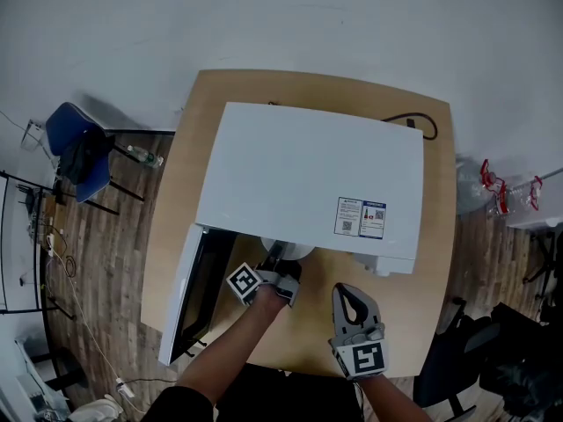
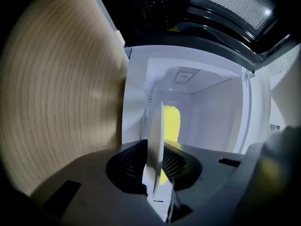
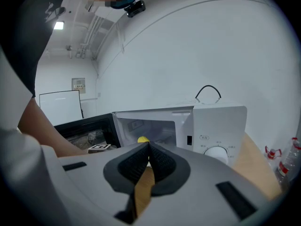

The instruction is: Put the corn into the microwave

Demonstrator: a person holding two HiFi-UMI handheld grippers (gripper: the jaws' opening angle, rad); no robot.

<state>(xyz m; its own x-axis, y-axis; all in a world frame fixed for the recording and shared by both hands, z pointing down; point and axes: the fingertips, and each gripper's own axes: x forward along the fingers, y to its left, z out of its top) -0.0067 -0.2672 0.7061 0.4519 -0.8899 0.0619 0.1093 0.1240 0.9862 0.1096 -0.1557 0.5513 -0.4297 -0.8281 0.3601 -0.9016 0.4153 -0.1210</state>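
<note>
Matt wood table; glossy white metal microwave.

Office-like room, wood floor (blue chair)

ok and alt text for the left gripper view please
The left gripper grips the rim of a white plate, seen edge-on, carrying yellow corn, at the mouth of the open white microwave. The wooden table fills the left; the dark door runs along the top.

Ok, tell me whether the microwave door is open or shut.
Open: the door stands swung out at the left, baring the white cavity.
</note>
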